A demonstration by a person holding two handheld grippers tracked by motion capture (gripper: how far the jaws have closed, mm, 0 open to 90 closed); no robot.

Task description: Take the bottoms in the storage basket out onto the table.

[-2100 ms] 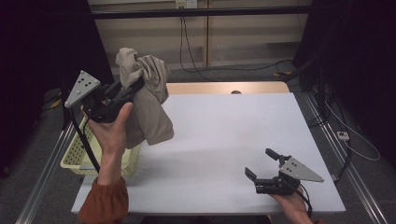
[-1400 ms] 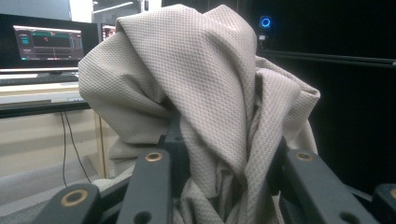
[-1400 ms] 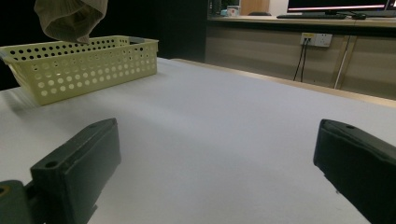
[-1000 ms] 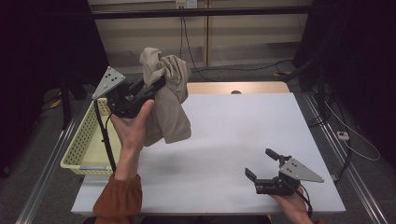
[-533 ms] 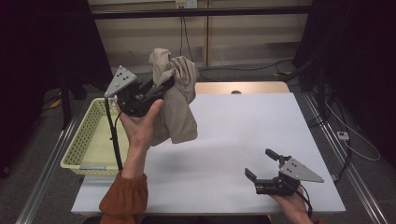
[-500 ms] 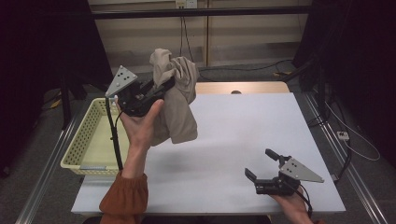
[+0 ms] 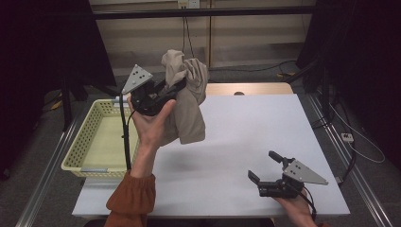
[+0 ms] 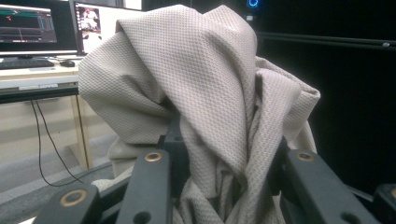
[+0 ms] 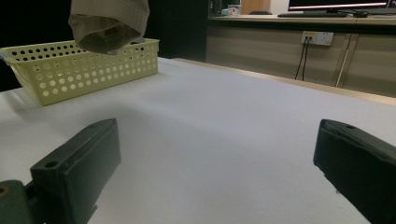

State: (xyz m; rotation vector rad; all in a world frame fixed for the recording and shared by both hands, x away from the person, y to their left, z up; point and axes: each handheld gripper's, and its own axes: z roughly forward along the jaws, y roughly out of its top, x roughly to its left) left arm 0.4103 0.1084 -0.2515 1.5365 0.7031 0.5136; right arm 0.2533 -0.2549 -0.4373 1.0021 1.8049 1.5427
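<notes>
A bunched beige cloth (image 7: 188,101) hangs in the air above the left part of the white table (image 7: 246,132), its lower end free above the surface. My left gripper (image 7: 176,86) is shut on its upper folds, held high by a hand in an orange sleeve. In the left gripper view the cloth (image 8: 205,93) drapes over and between the two black jaws. My right gripper (image 7: 265,166) rests low near the table's front right edge, open, with nothing between its fingers (image 9: 77,168). In the right gripper view the cloth's lower end (image 9: 108,23) hangs in front of the basket.
A pale yellow perforated basket (image 7: 90,142) sits at the table's left edge, seen again as the basket (image 9: 70,70) in the right gripper view. Dark curtains flank the table and cables lie on the floor behind it. Monitors stand on a desk in the background.
My left hand has carried the cloth from over the basket rightward, toward the table's middle. The right gripper has stayed where it was, still open.
</notes>
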